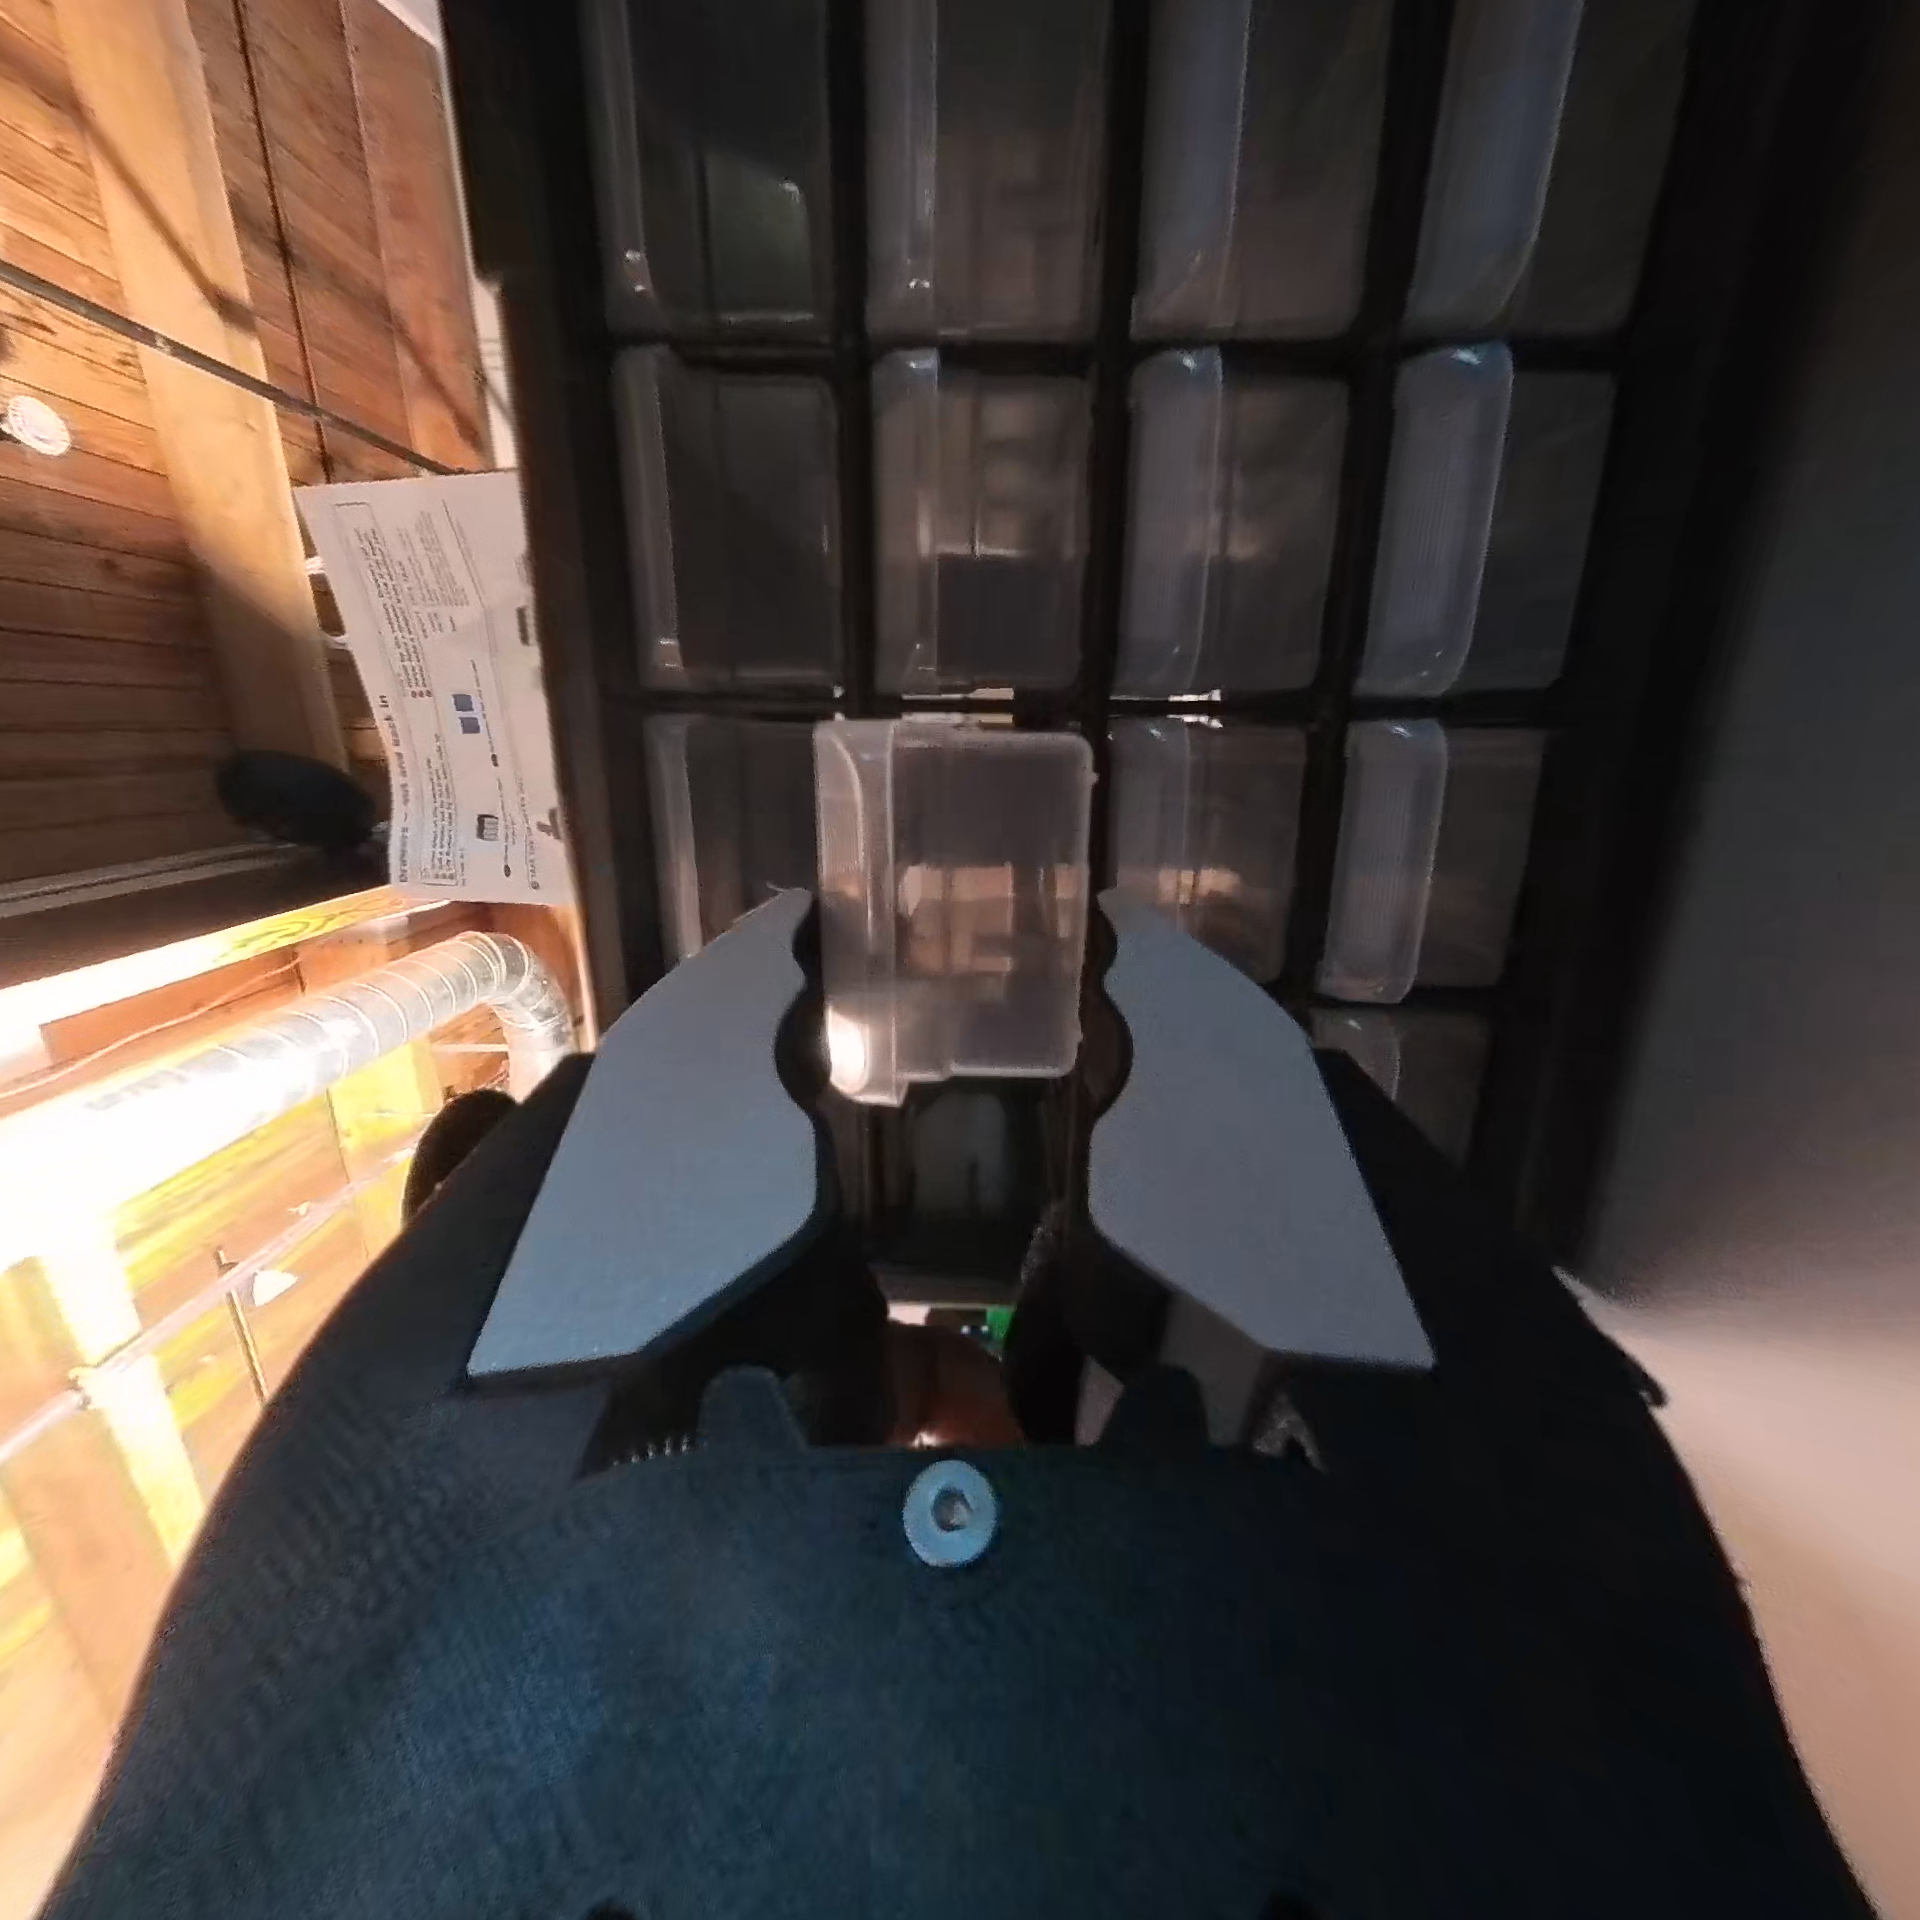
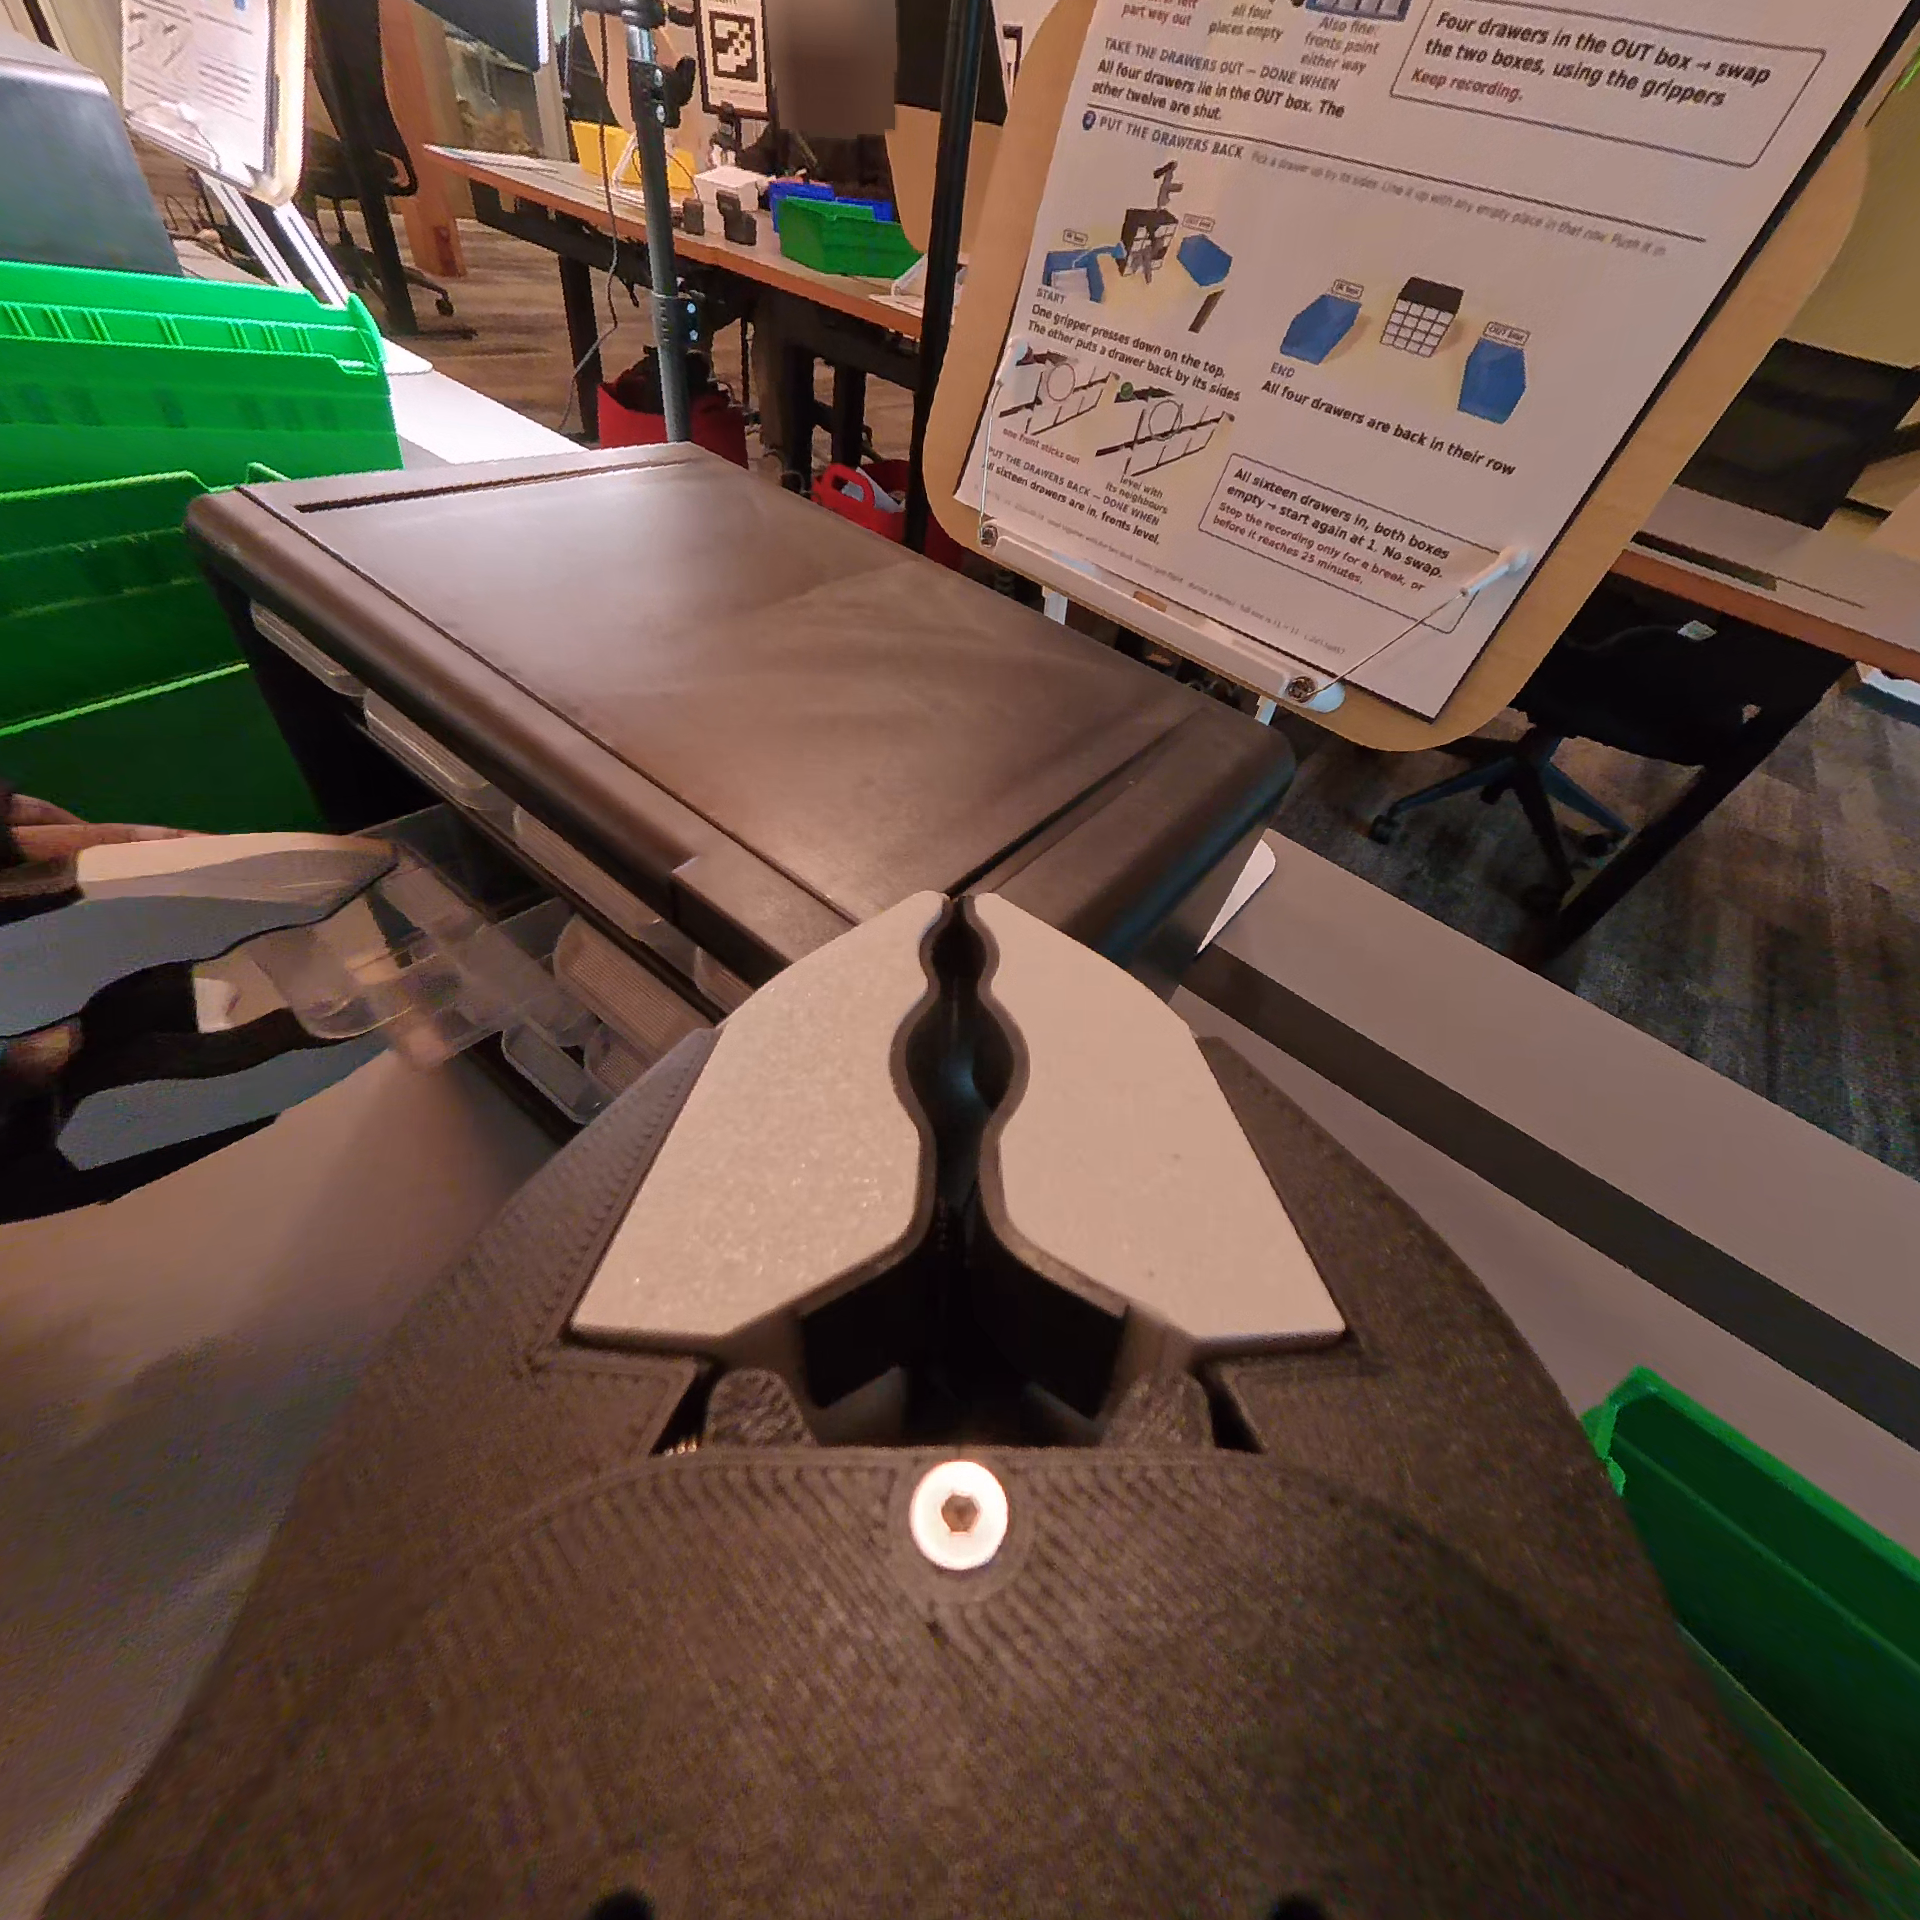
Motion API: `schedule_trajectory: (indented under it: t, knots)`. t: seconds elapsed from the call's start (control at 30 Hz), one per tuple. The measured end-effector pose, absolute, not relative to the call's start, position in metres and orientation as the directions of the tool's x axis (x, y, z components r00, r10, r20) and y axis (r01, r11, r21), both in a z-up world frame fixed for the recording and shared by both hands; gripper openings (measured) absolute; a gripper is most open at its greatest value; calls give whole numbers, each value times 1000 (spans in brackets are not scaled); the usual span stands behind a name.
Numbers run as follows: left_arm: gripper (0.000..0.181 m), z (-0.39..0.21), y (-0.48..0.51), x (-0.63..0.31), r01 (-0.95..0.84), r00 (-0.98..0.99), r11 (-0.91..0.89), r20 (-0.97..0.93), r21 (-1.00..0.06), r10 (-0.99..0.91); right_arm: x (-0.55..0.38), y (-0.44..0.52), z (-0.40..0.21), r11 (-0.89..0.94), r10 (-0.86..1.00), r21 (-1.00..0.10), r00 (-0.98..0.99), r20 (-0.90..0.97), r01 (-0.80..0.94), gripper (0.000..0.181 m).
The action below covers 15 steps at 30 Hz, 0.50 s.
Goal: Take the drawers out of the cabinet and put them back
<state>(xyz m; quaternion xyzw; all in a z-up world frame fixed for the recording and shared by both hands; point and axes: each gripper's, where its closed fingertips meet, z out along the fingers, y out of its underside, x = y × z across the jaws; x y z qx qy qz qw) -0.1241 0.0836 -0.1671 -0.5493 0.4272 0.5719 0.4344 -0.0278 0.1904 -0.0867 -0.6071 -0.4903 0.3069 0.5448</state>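
Note:
The black cabinet [image 1: 1112,520] fills the left wrist view, turned sideways, with rows of clear drawers in its slots. My left gripper [image 1: 951,914] is shut on the sides of one clear drawer [image 1: 966,831], which stands out in front of its slot. I cannot tell whether its back end is still inside. In the right wrist view the left gripper [image 2: 208,935] holds that drawer [image 2: 436,977] at the cabinet's front. My right gripper [image 2: 958,906] is shut and empty, its tips against the near top edge of the cabinet [image 2: 727,675].
Green bins stand left of the cabinet [image 2: 156,520] and at the right on the grey table [image 2: 1766,1579]. An instruction sheet on a wooden board [image 2: 1351,312] stands behind the cabinet. Another paper sheet [image 1: 436,675] shows beside the cabinet in the left wrist view.

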Motion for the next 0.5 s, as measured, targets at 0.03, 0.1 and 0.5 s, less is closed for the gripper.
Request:
schedule_trajectory:
  t: [0.03,0.1,0.5]
  knots:
    - [47,-167,80,-123,-966,-20,-260,-999,12,26,-28,190,-87,74,930,-963,330,160,259,1]
    - [46,-167,71,-118,-965,-14,-261,-1000,6,28,-28,190,-87,74,931,-963,329,160,258,1]
    - [46,-169,13,-74,-973,49,-226,-999,-50,10,-28,190,-87,80,924,-958,339,174,275,1]
